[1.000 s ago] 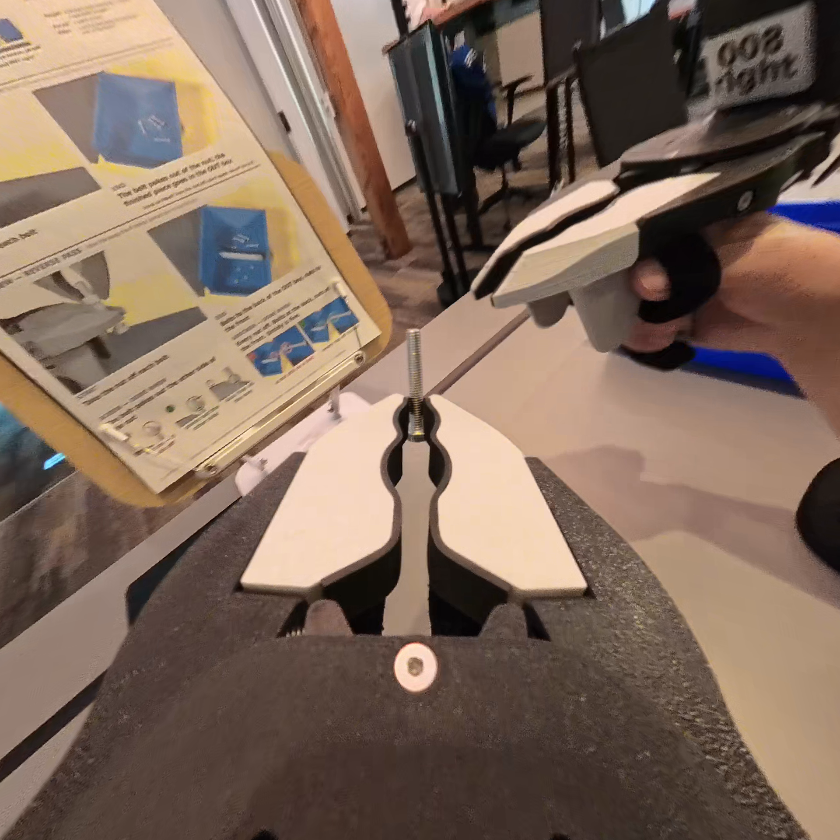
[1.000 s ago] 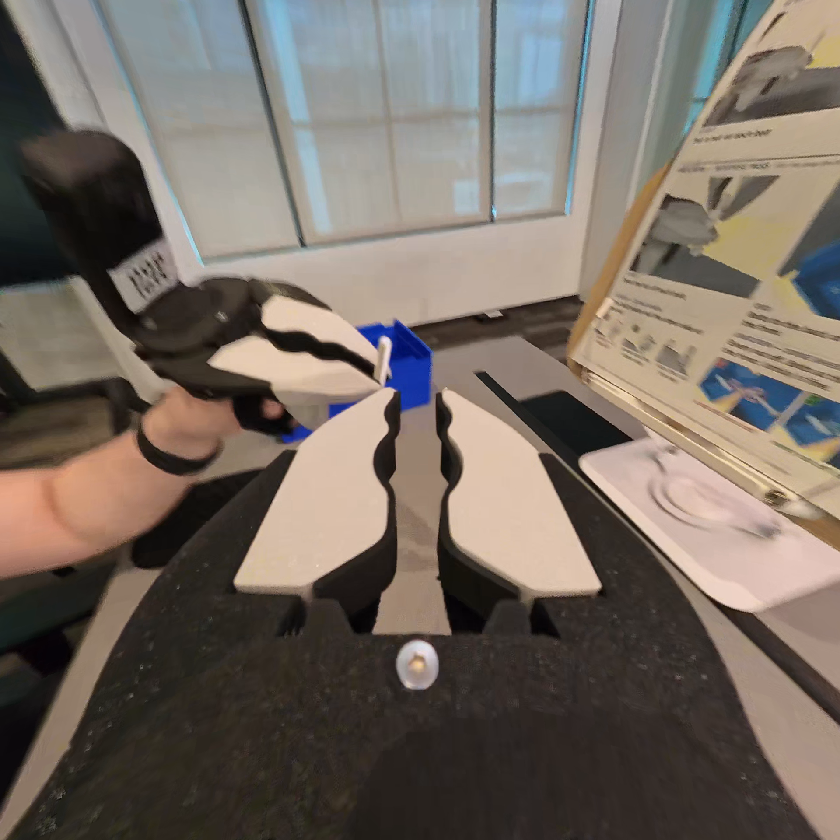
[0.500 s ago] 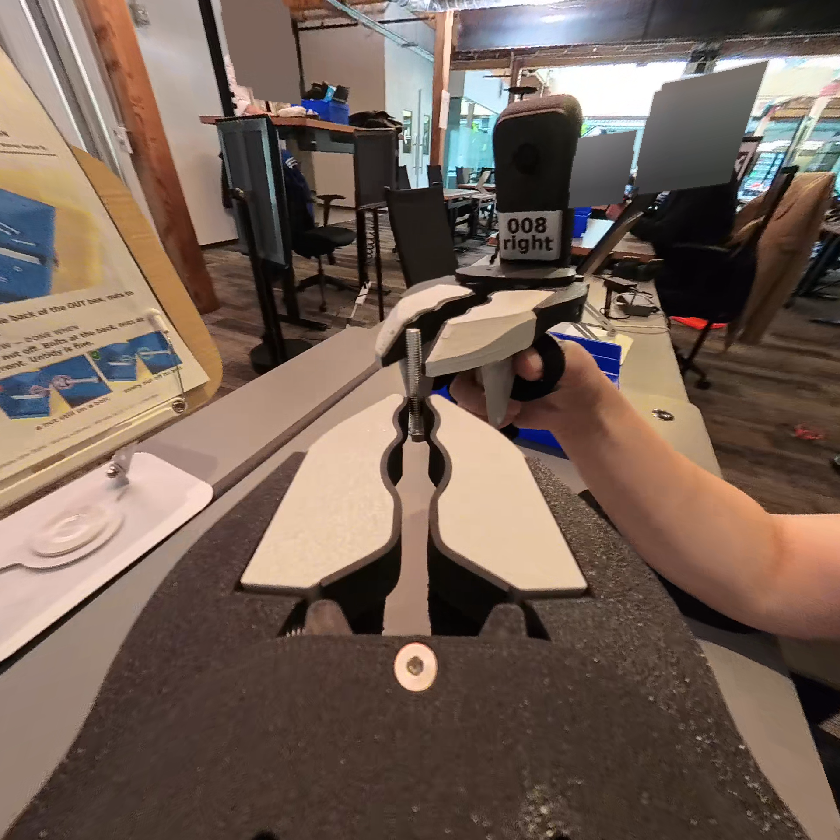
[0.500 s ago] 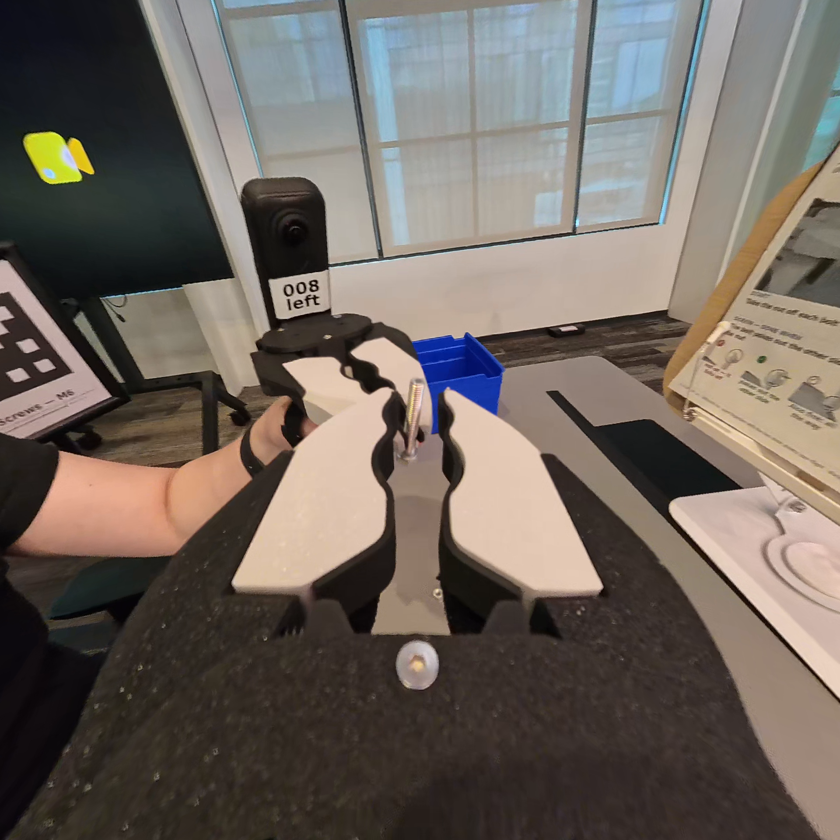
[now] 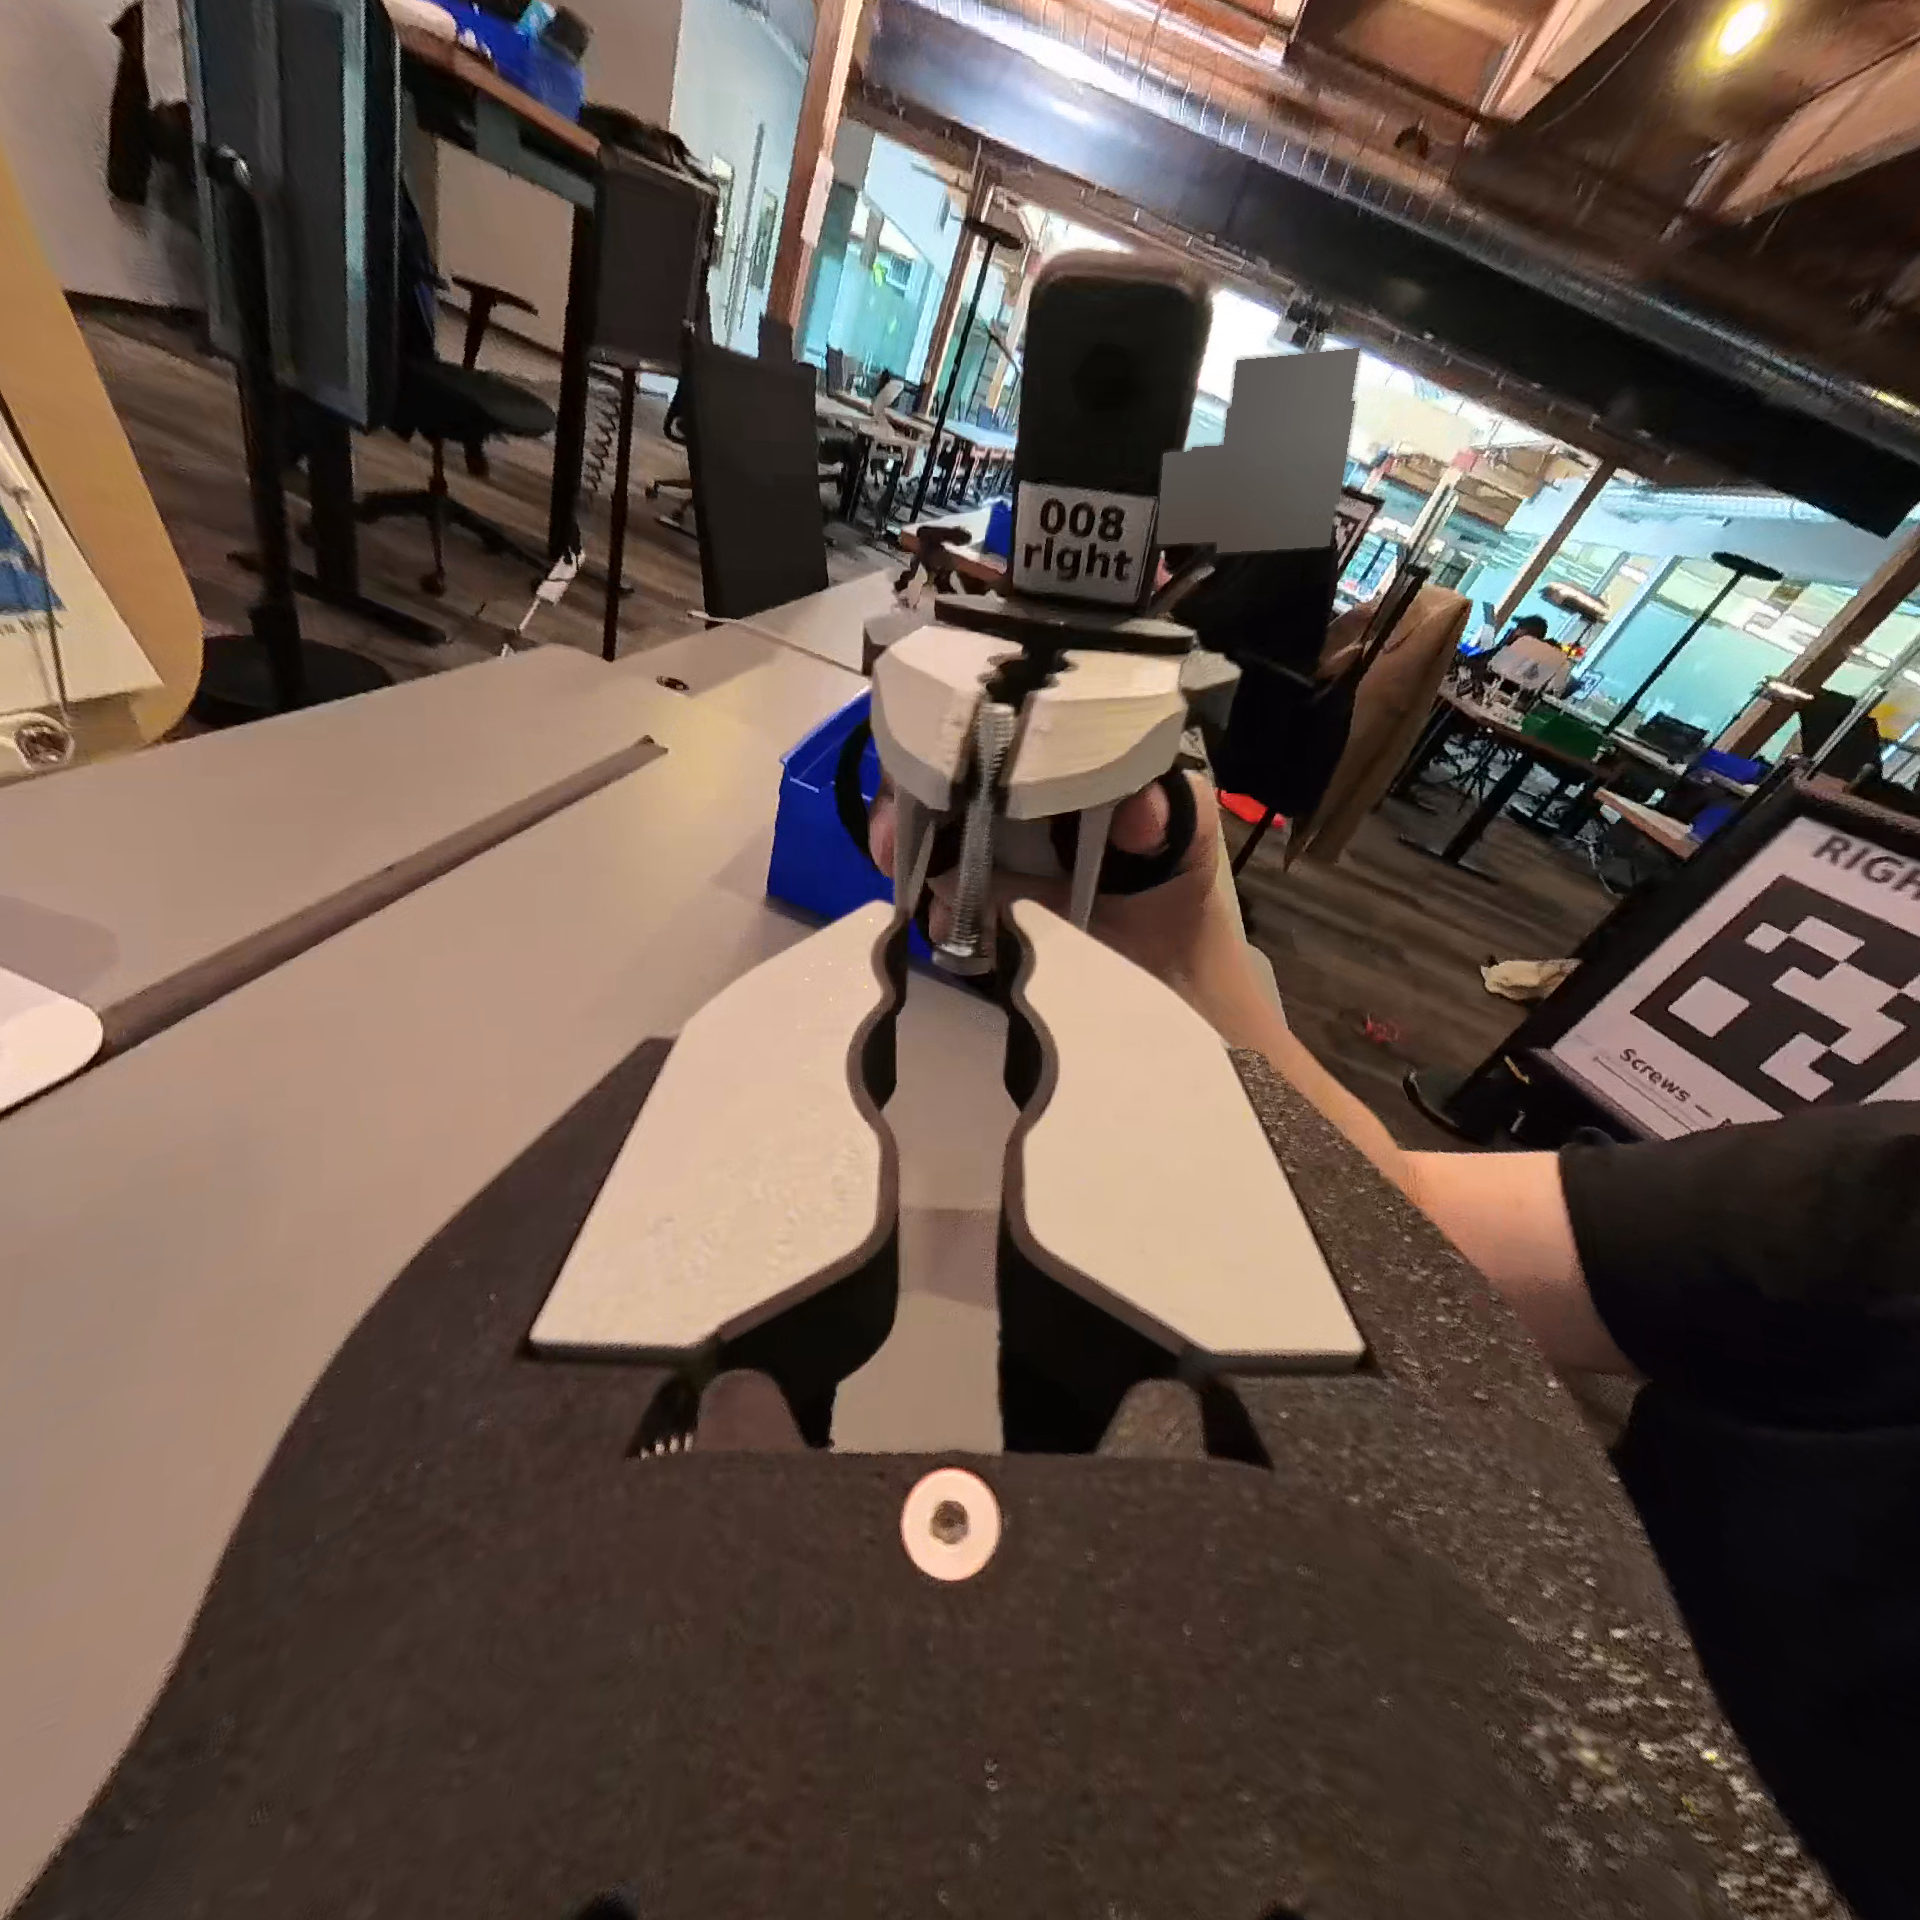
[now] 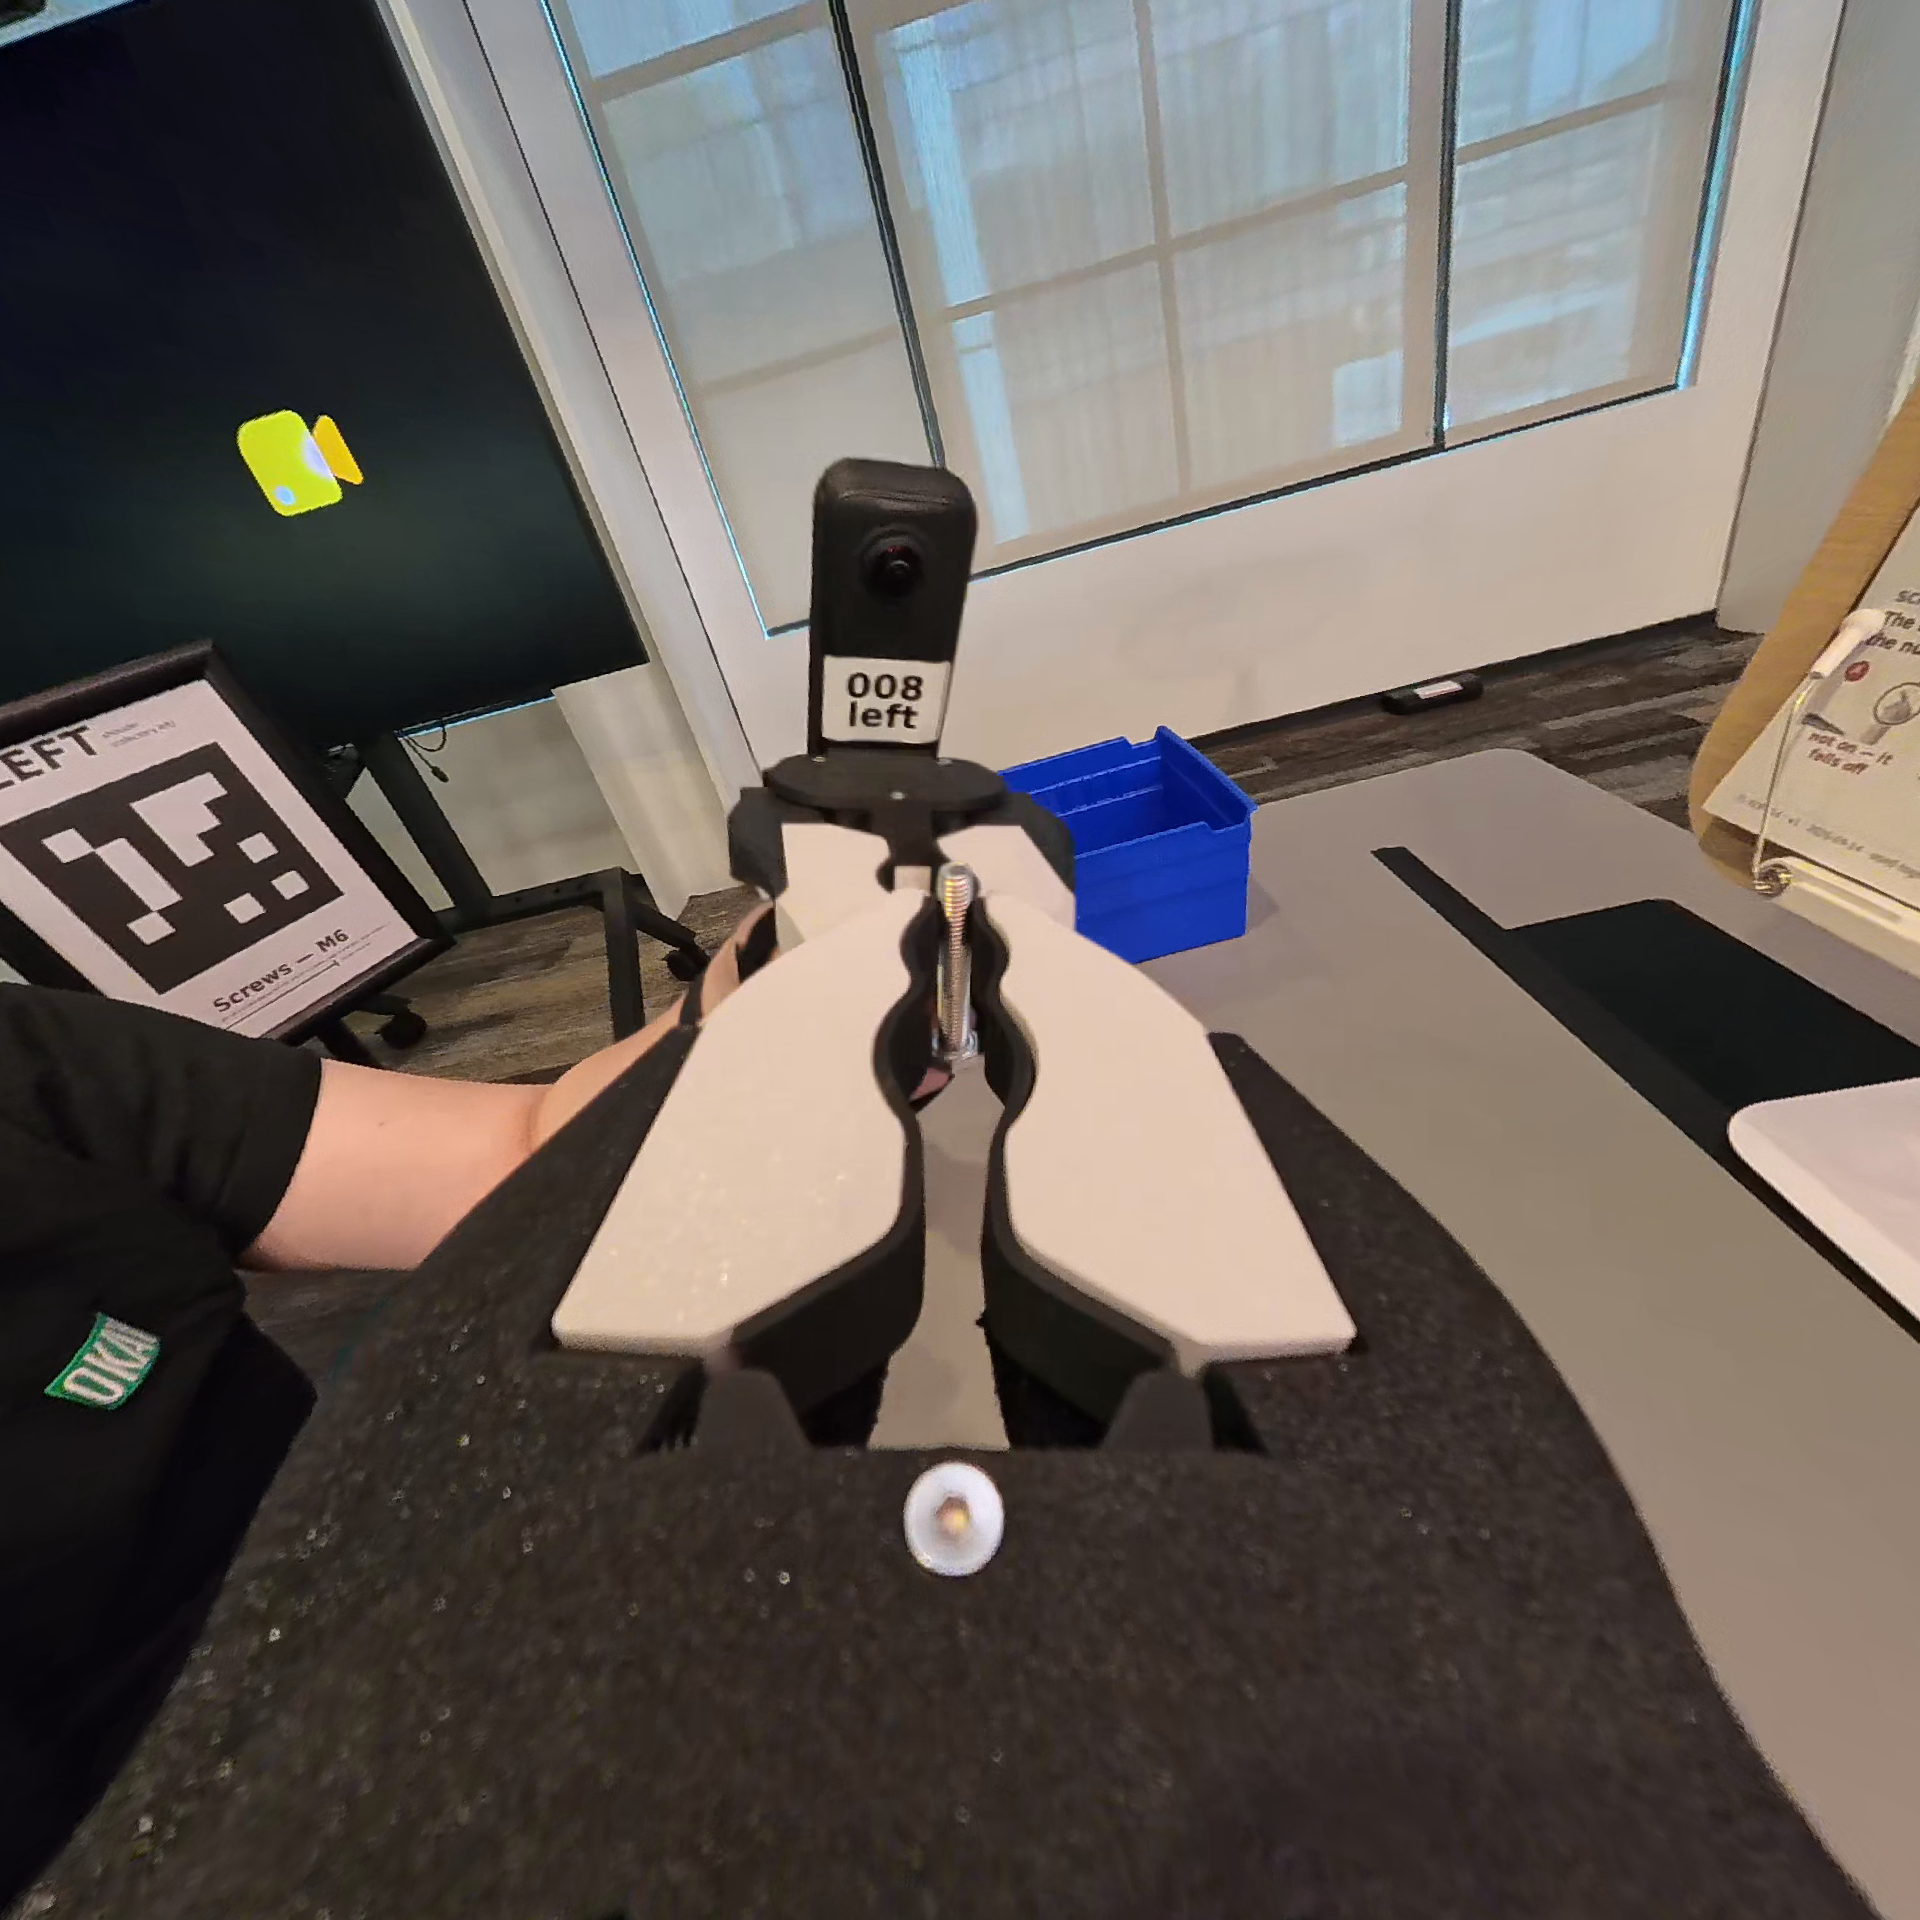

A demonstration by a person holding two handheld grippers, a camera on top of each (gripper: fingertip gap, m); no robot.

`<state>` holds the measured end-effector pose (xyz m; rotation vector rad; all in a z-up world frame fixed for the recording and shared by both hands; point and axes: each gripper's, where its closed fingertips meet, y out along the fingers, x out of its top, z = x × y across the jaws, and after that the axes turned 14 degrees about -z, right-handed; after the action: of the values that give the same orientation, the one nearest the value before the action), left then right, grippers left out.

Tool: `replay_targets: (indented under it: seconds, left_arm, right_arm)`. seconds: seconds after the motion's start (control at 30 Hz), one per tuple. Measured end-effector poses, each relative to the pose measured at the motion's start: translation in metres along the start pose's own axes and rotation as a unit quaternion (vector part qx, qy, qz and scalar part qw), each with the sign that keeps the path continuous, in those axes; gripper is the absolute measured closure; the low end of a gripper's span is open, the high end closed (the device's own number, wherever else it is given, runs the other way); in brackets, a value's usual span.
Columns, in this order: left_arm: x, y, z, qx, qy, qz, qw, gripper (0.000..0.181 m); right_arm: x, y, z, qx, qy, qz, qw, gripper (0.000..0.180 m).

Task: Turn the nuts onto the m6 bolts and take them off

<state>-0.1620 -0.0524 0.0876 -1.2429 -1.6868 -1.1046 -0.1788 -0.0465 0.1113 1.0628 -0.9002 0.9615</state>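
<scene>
A silver m6 bolt (image 5: 977, 831) stands upright above the grey table (image 5: 312, 935), hex end down. My right gripper (image 6: 954, 930) is shut on the bolt's shank (image 6: 956, 966). In the left wrist view it faces me (image 5: 1023, 727) and holds the bolt's upper part. My left gripper (image 5: 954, 925) is open. Its tips stand apart on either side of the hex end and do not press on it. It shows facing me in the right wrist view (image 6: 914, 862). I cannot tell whether a nut is on the bolt.
One blue bin (image 5: 821, 831) sits on the table behind the right gripper, another (image 6: 1143, 852) behind the left. An instruction board (image 6: 1818, 727) on a white base (image 6: 1849, 1174) stands at the table's far side. Marker signs (image 5: 1766, 1008) (image 6: 177, 862) stand on the floor. My two grippers' fingertips are within a few centimetres of each other.
The two grippers have come together face to face. The right gripper has shut on the bolt. The left gripper, which held the bolt, has opened.
</scene>
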Motion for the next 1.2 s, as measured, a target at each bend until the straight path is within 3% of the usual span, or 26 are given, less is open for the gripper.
replay_targets:
  seconds: [0.37,0.93,1.2]
  left_arm:
    - [-0.013,0.002,-0.002,-0.008,0.004,0.033,0.999,0.173]
    - [-0.022,0.001,0.002,-0.009,-0.044,0.046,0.998,0.175]
    - [-0.023,0.003,0.003,-0.008,-0.019,0.042,0.999,0.176]
  right_arm:
    - [-0.014,-0.002,0.002,0.003,-0.008,0.051,0.999,0.175]
    - [-0.023,-0.004,-0.005,0.006,0.026,0.062,0.998,0.175]
    - [-0.024,-0.005,-0.006,0.004,0.025,0.063,0.998,0.175]
